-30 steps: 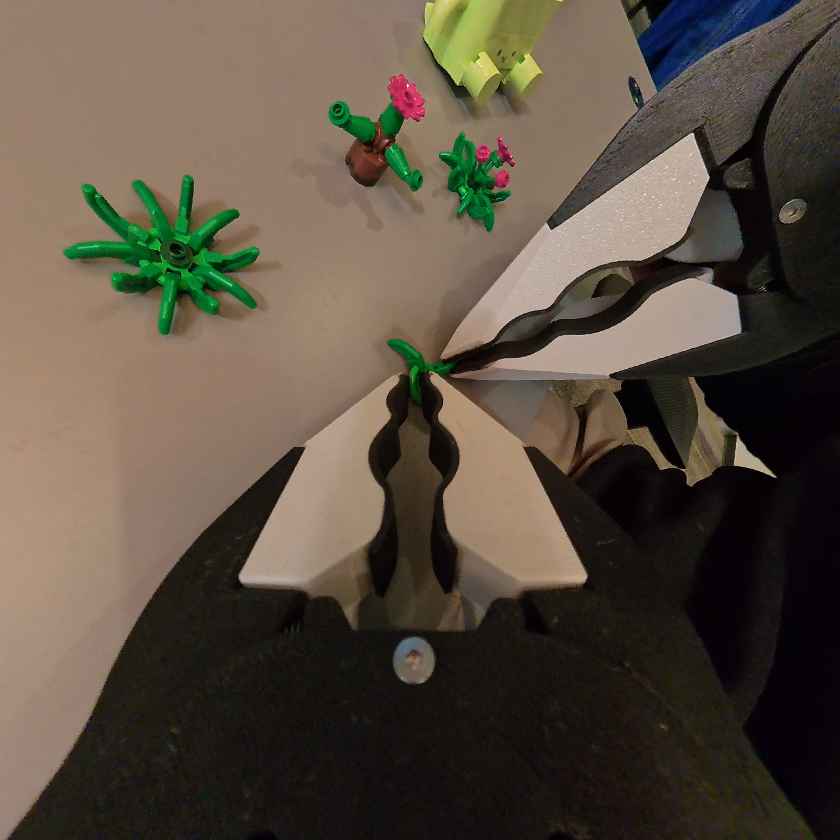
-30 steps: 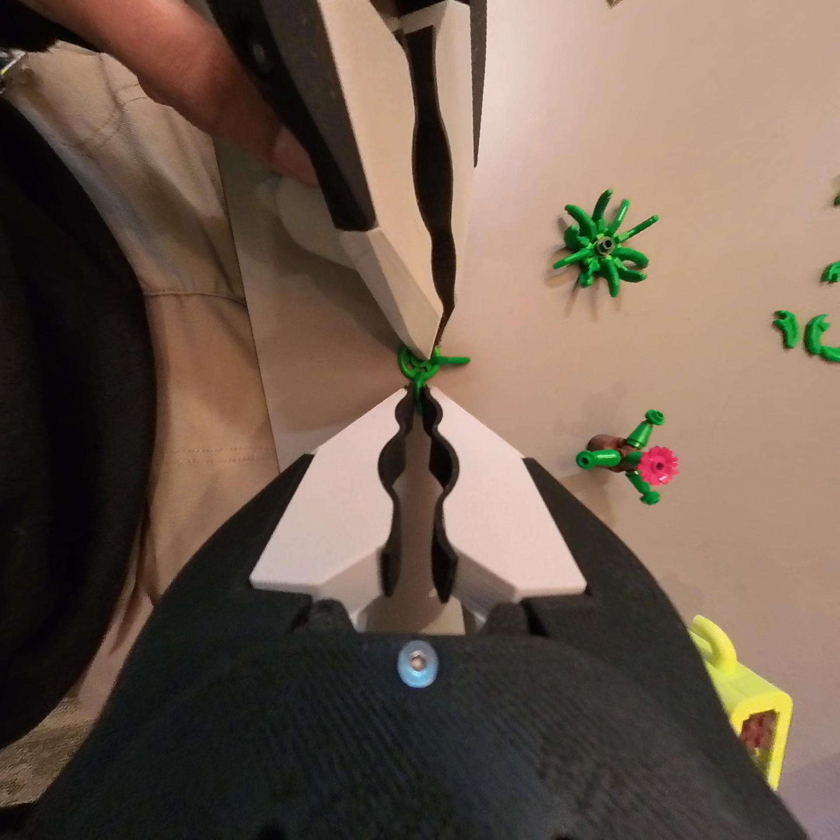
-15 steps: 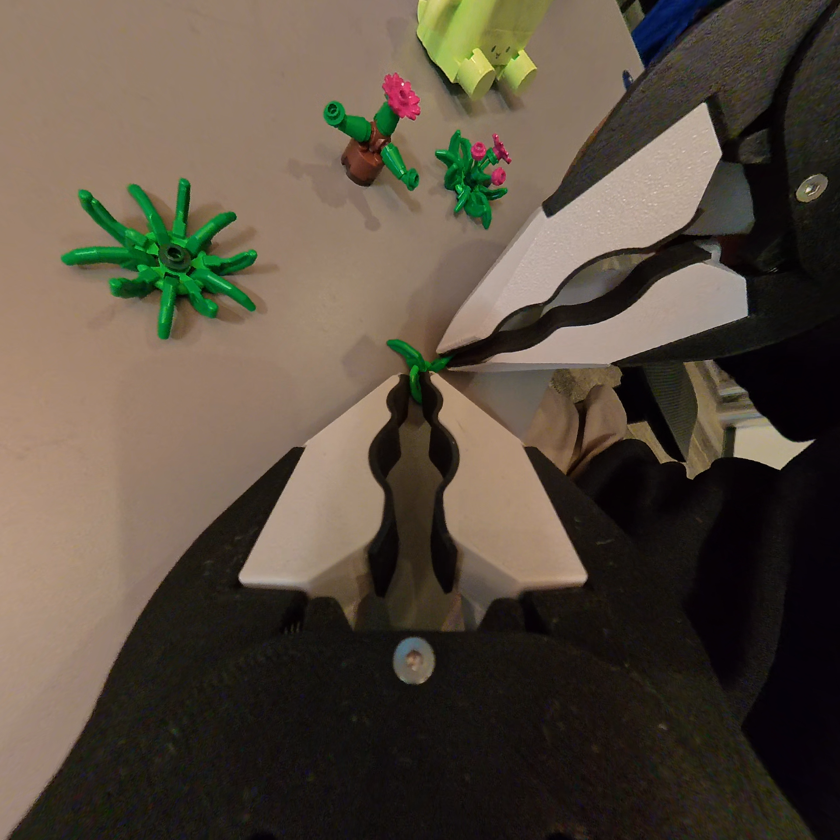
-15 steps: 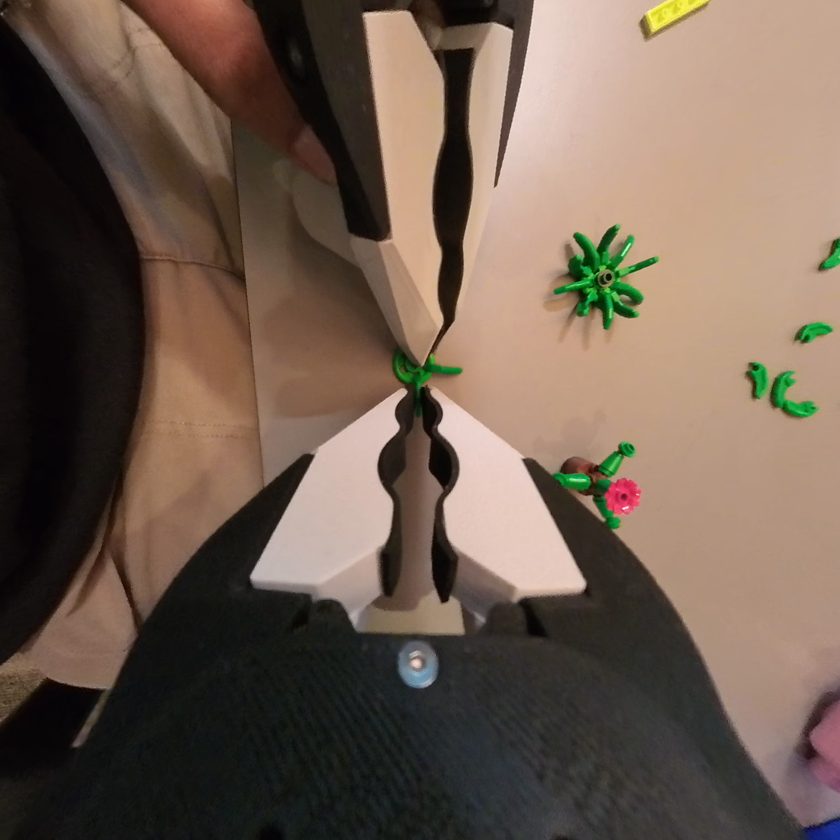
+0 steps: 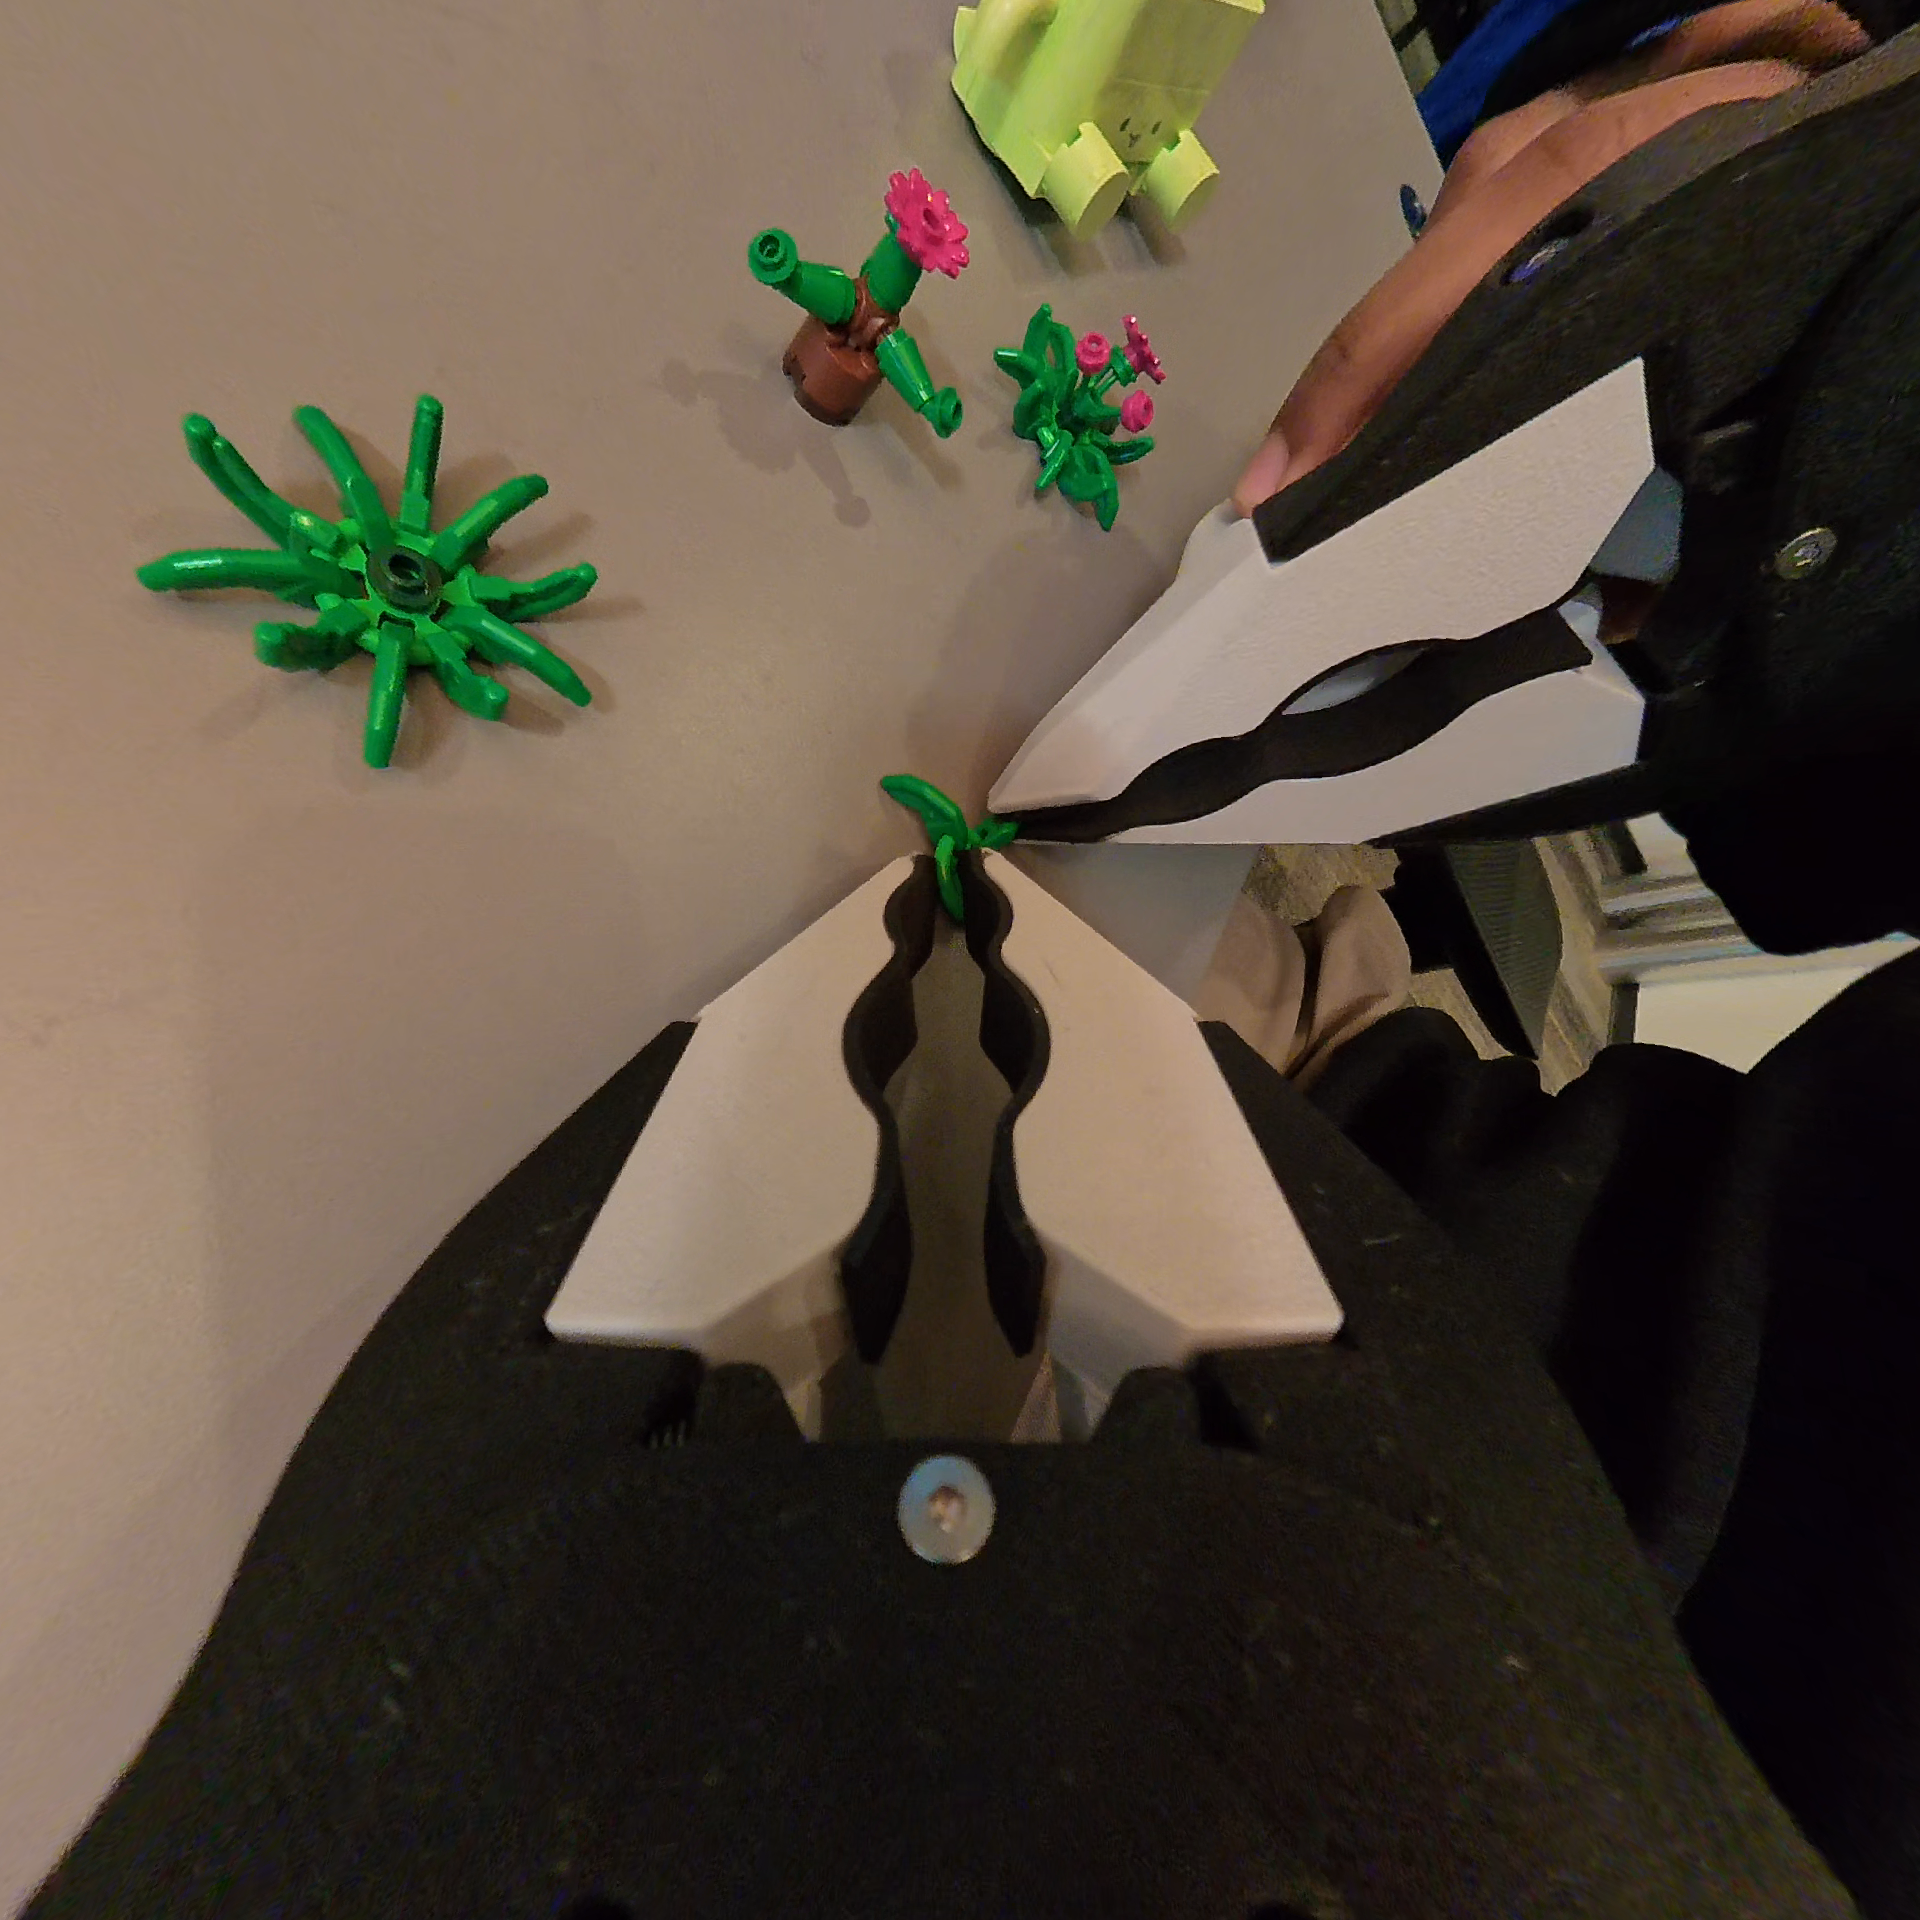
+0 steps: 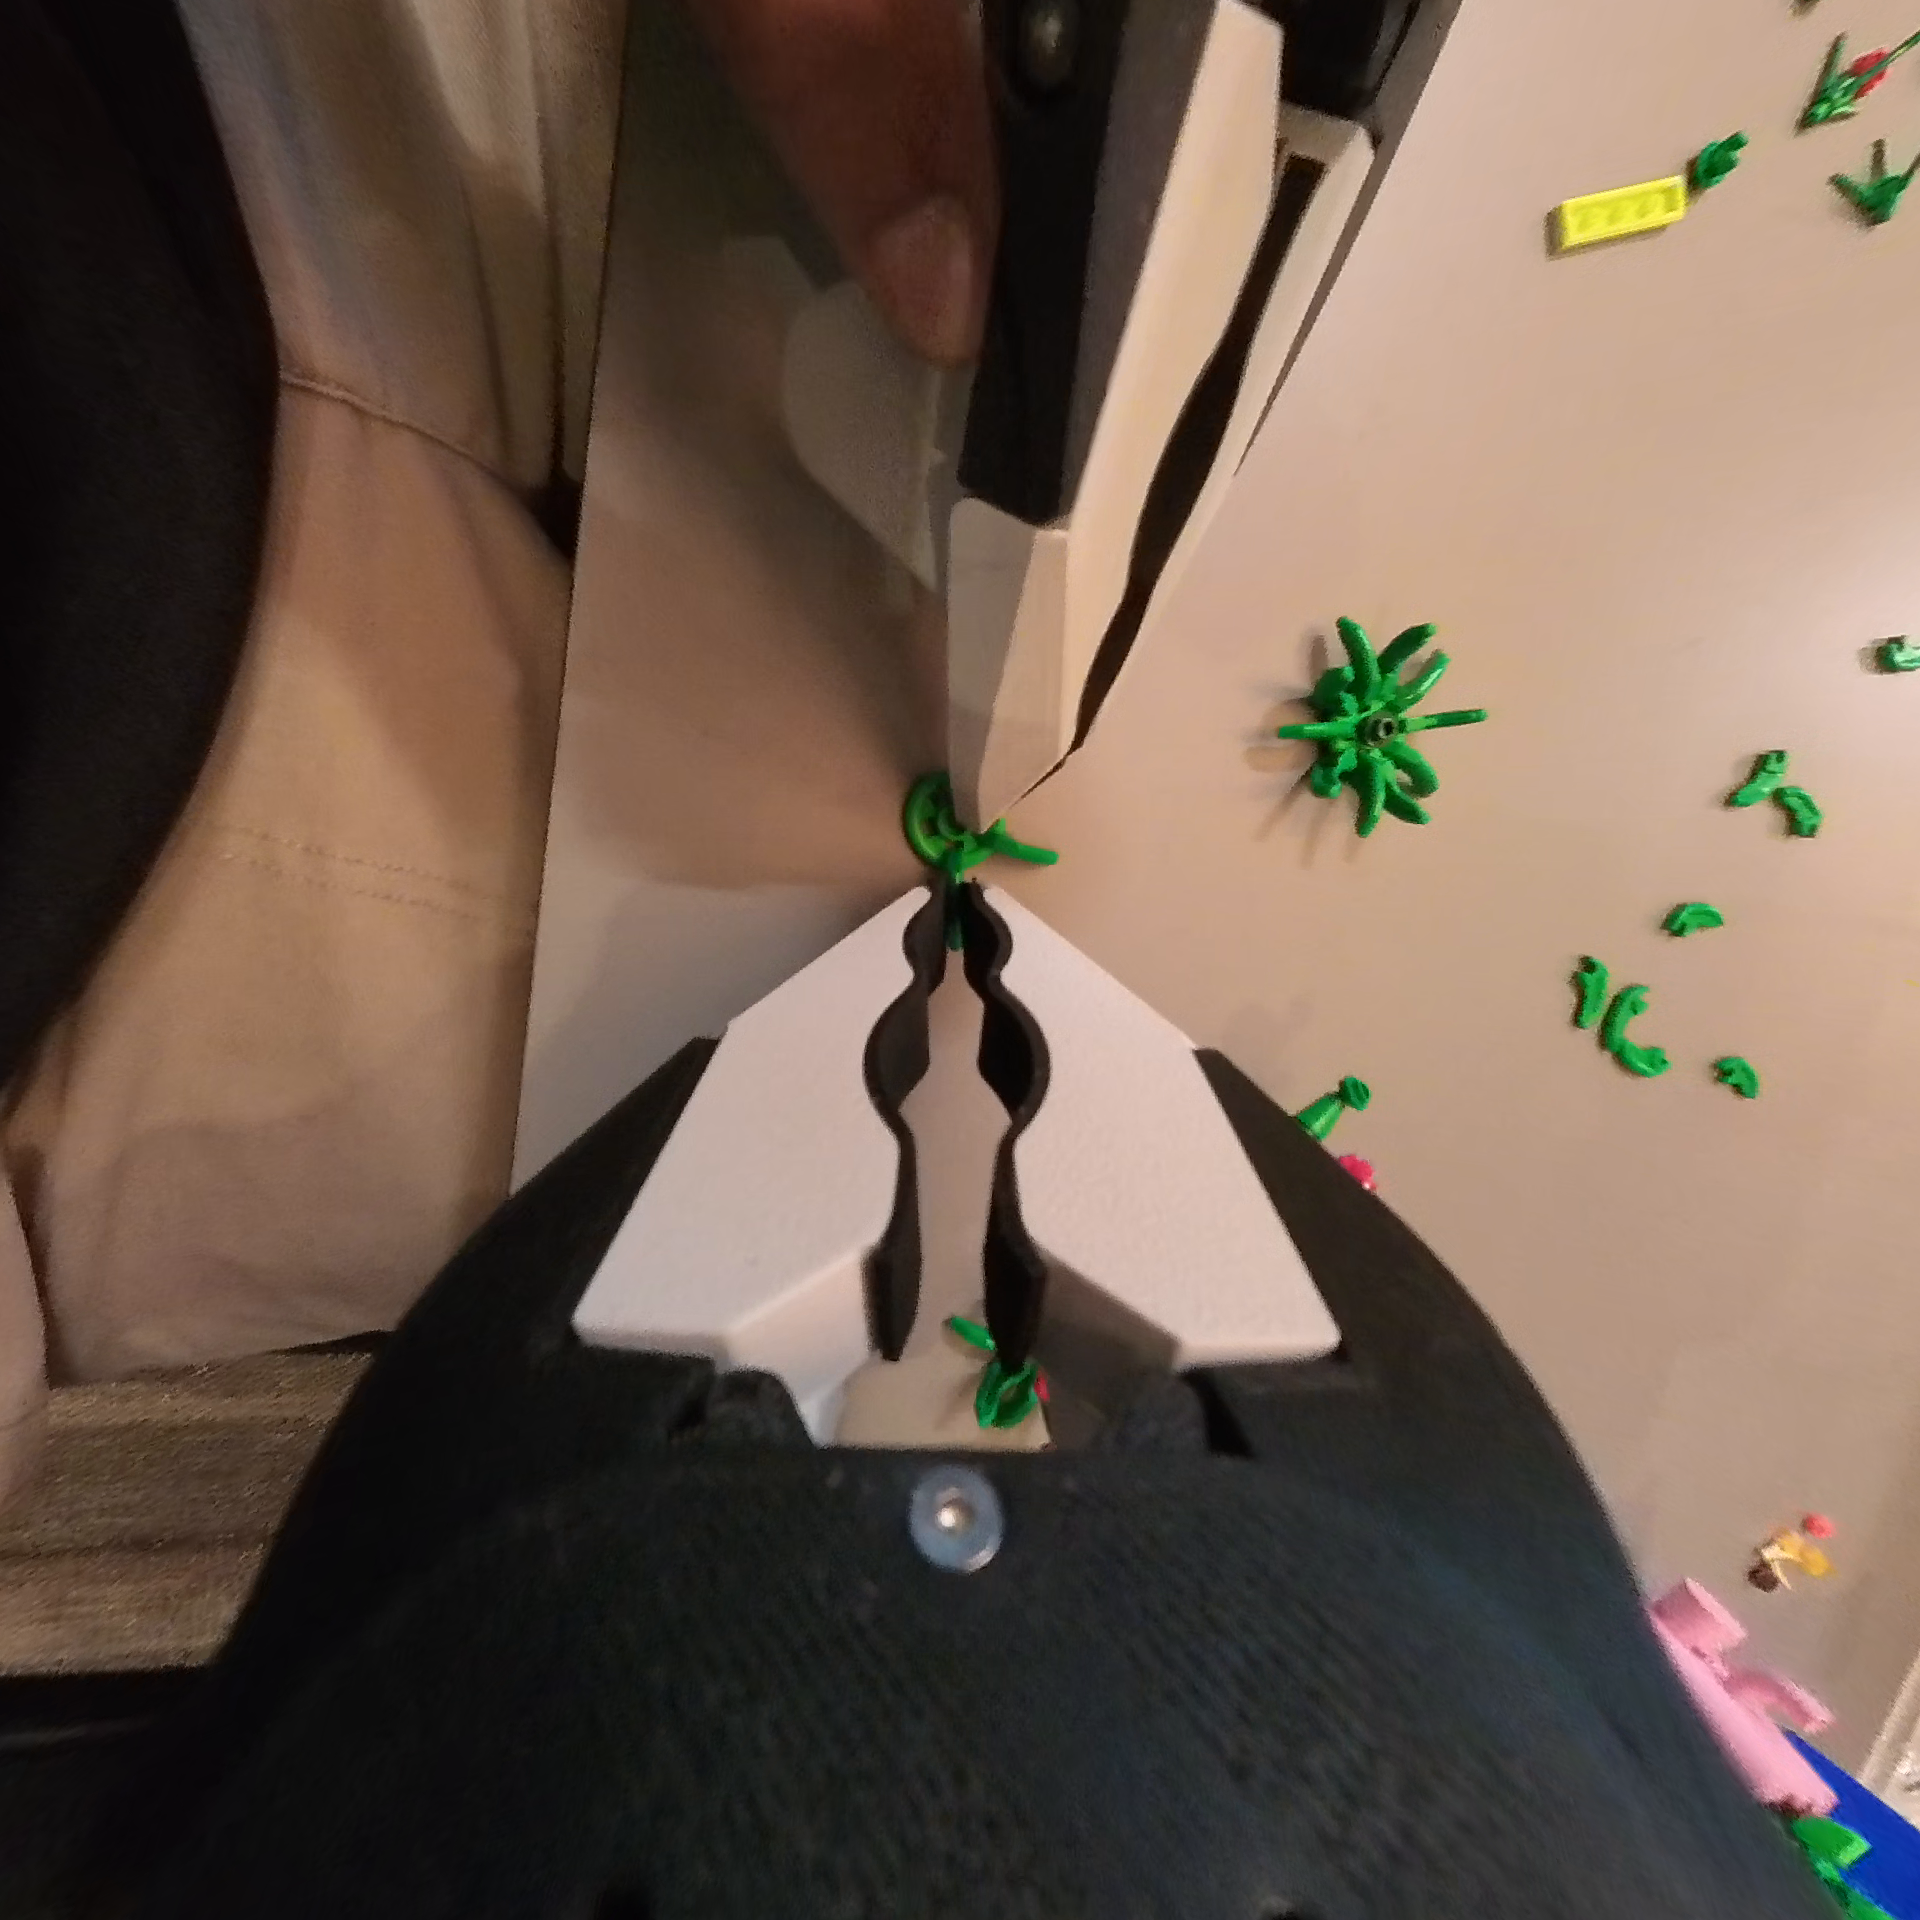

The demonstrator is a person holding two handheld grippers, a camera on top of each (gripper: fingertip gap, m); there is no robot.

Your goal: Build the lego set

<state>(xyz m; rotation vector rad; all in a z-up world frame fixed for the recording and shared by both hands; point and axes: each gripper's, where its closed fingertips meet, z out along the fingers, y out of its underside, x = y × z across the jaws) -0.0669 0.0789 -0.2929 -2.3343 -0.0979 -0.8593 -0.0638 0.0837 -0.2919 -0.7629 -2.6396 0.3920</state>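
Both grippers meet tip to tip above the grey table [image 5: 312, 1039], near its edge. My left gripper [image 5: 951, 871] is shut on a small green leaf piece [image 5: 928, 802], pinching its ringed stem. My right gripper [image 5: 1006, 828] comes in from the right, shut on the other end of the same small green cluster. In the right wrist view my right gripper [image 6: 956, 900] pinches the green cluster [image 6: 940, 826] from below. The left gripper [image 6: 1023, 795] pinches it from above. Whether the cluster is one piece or two joined pieces I cannot tell.
A green spiky plant [image 5: 384, 587] lies at the left. A potted cactus with a pink flower [image 5: 862, 312], a small flower bunch [image 5: 1081, 416] and a lime figure [image 5: 1101, 94] stand farther back. Loose green leaves [image 6: 1621, 1023], a yellow plate [image 6: 1616, 213] and a pink figure [image 6: 1725, 1683] lie at the right. The table edge runs beside a person's lap [image 6: 312, 831]. My left and right fingertips are right by each other. The green spiky plant [image 5: 384, 587] is about 9 cm from my left fingertips. It turns up in the right wrist view [image 6: 1380, 719] as well.
Both grippers stay pinched on the green cluster. The right gripper has swung and tilted, so the left gripper now leans rightward in its view and more loose pieces show.
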